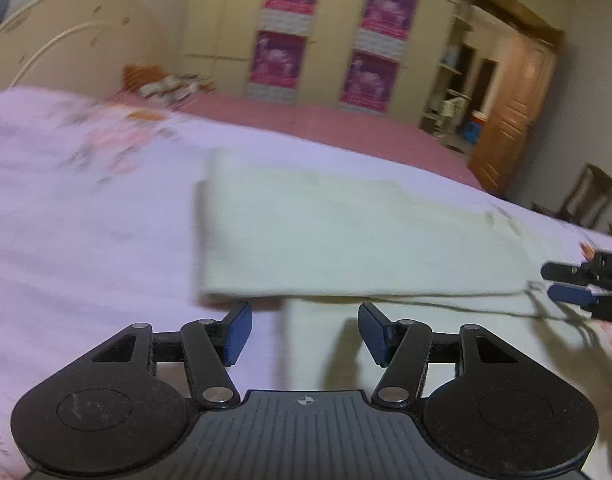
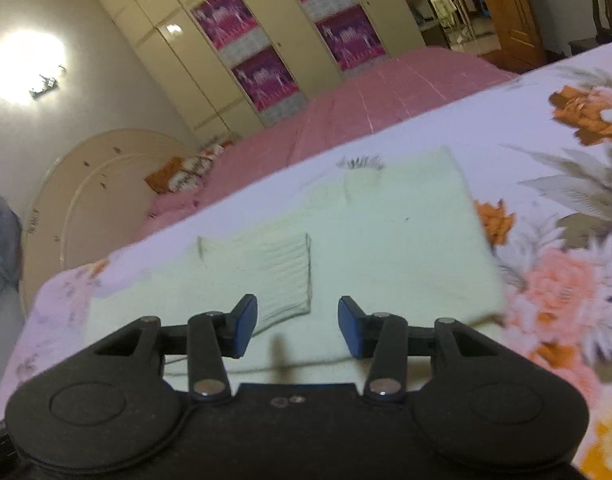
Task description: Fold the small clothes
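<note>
Garment: we see a pale green knit sweater [image 1: 346,232] lying flat on the bedspread [image 1: 66,240], partly folded; in the left wrist view one layer is turned over the rest, its near edge straight across just ahead of the left gripper.
Sleeve: in the right wrist view we note a ribbed sleeve [image 2: 266,272] folded across the sweater body [image 2: 406,240], cuff end toward the right gripper.
Left gripper: left gripper [image 1: 305,332] has its jaws apart, nothing between the blue pads [image 1: 238,332]; it sits low over the near part of the sweater, pads clear of the folded edge.
Right gripper: right gripper [image 2: 298,330] likewise stands with jaws apart and empty; the cuff corner lies just ahead of its left pad, and we cannot tell whether they touch.
Cross-check: the left wrist view catches the right gripper [image 1: 578,284] at the far right edge, fingertips parted, near the sweater's right end.
Surface: floral bedspread [image 2: 566,240] over a bed; a pink quilt [image 2: 366,100] lies beyond it.
Background: headboard [image 1: 66,40], wardrobe [image 1: 338,20] with purple panels, wooden door [image 1: 514,104].
Image quality: left wrist view is motion-blurred, so fine knit detail is not legible there.
</note>
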The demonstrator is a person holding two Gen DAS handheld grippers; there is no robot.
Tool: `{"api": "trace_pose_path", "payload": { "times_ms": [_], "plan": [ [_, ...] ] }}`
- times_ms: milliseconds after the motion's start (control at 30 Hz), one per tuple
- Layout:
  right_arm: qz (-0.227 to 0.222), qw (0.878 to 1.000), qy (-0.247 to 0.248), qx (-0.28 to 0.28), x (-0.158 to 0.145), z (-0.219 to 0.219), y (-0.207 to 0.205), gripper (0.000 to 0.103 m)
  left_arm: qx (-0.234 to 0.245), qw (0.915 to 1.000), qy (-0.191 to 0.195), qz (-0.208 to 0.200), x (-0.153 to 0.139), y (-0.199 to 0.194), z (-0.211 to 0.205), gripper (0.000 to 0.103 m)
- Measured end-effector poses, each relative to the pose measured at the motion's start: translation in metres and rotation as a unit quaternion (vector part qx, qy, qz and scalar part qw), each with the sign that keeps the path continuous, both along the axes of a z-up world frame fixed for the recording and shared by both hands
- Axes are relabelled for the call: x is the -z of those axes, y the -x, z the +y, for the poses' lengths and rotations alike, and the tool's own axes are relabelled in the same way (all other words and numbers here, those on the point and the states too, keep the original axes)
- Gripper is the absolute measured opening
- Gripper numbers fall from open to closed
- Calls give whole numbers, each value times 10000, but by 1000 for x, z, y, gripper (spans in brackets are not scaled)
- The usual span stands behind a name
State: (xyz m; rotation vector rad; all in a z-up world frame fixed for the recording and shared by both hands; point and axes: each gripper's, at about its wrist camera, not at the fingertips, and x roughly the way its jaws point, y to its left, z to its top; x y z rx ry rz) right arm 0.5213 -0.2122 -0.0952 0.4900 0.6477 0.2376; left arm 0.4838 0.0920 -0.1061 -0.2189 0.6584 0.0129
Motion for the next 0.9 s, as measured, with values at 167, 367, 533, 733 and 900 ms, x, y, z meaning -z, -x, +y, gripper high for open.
{"api": "trace_pose_path", "payload": {
  "times_ms": [167, 367, 533, 733, 900],
  "plan": [
    [-10, 9977, 634, -225, 1, 34, -19, 9, -78, 9998, 167, 24, 3, -6, -2, 59],
    [-888, 9896, 1118, -175, -37, 37, 6, 7, -349, 9988, 339, -67, 21, -18, 11, 59],
    [-1122, 9870, 1143, 92, -53, 12, 18, 7, -343, 9992, 197, 31, 29, -35, 8, 59],
    [-1022, 9887, 1057, 286, -50, -9, 20, 7, -250, 9996, -44, 144, 27, -37, -1, 59],
    [-1095, 9872, 1037, 512, -53, -23, 27, 7, -280, 9994, -107, 191, 28, -39, 1, 58]
  ]
}}
